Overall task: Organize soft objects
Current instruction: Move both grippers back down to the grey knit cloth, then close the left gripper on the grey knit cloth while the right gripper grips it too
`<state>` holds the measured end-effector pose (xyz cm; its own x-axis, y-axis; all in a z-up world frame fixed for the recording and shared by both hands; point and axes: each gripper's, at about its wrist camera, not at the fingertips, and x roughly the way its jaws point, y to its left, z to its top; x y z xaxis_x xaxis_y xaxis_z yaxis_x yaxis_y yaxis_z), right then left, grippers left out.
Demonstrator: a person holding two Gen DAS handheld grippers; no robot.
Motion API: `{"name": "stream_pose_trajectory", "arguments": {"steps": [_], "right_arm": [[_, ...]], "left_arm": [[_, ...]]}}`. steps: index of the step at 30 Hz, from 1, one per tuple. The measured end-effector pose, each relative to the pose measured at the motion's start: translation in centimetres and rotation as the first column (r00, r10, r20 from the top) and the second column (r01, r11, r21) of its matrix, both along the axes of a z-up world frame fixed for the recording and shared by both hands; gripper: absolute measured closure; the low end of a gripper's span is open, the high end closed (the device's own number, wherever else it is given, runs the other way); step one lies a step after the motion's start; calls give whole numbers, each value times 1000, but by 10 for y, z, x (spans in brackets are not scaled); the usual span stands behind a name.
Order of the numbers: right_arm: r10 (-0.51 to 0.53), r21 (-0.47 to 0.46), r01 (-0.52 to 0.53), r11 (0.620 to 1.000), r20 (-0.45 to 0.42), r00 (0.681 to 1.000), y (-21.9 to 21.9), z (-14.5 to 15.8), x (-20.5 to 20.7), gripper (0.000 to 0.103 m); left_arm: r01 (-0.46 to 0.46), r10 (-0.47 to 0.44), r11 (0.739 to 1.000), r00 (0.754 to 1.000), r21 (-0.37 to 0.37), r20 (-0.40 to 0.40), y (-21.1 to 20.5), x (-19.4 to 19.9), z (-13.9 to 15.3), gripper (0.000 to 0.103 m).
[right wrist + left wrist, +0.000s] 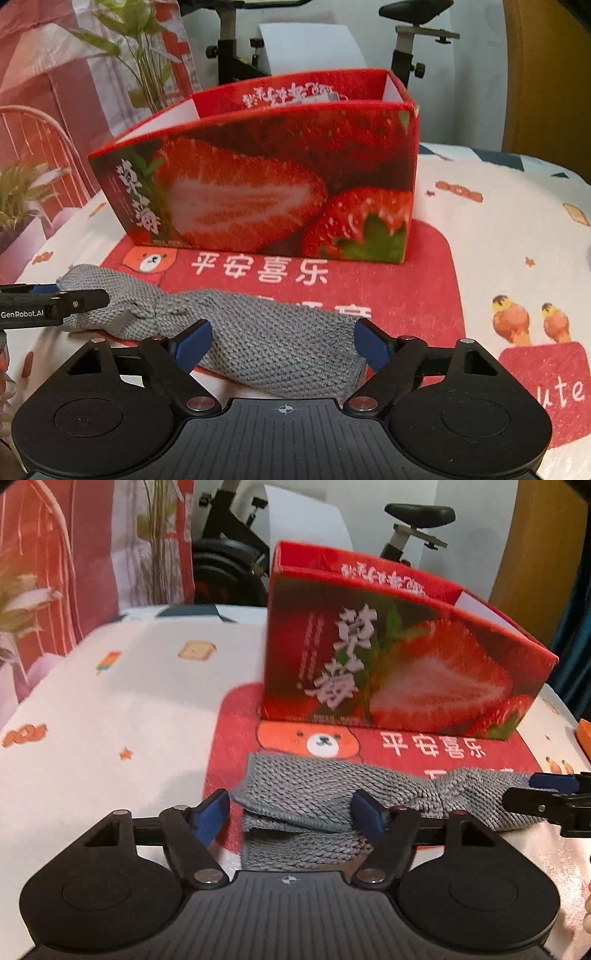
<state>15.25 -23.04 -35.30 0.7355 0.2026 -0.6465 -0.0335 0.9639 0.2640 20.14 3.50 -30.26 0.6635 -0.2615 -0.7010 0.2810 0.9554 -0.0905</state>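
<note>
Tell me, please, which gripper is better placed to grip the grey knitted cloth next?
Probably the right gripper: a flat end of the grey knitted cloth fills the space between its open jaws. The left gripper straddles a folded, bunched end, with its left pad off the fabric.

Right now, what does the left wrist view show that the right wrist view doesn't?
Only the left wrist view: an orange edge at far right, a toast print.
Only the right wrist view: two chick prints, leafy plants.
Both: the strawberry box, the grey knit cloth lying between each gripper's open jaws, the red mat.
</note>
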Motion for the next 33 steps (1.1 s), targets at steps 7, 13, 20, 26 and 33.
{"name": "stream_pose_trajectory", "arguments": {"steps": [7, 13, 20, 26, 33], "right_arm": [[-22, -22, 22, 1000, -24, 999, -1, -5, 2, 22], [-43, -26, 42, 999, -41, 998, -4, -10, 3, 22], [-38, -25, 37, 999, -37, 999, -3, -12, 3, 26], [-15, -9, 15, 1000, -32, 999, 0, -11, 3, 42], [29, 18, -29, 999, -24, 999, 4, -9, 2, 71]], "left_arm": [[-13, 13, 1000, 1000, -27, -19, 2, -1, -8, 29], [-24, 24, 999, 1000, -20, -3, 0, -4, -10, 29], [-29, 29, 999, 1000, -18, -1, -3, -8, -9, 33], [-36, 36, 999, 999, -8, 9, -7, -14, -8, 45], [23, -23, 1000, 999, -5, 23, -16, -23, -4, 81]]}}
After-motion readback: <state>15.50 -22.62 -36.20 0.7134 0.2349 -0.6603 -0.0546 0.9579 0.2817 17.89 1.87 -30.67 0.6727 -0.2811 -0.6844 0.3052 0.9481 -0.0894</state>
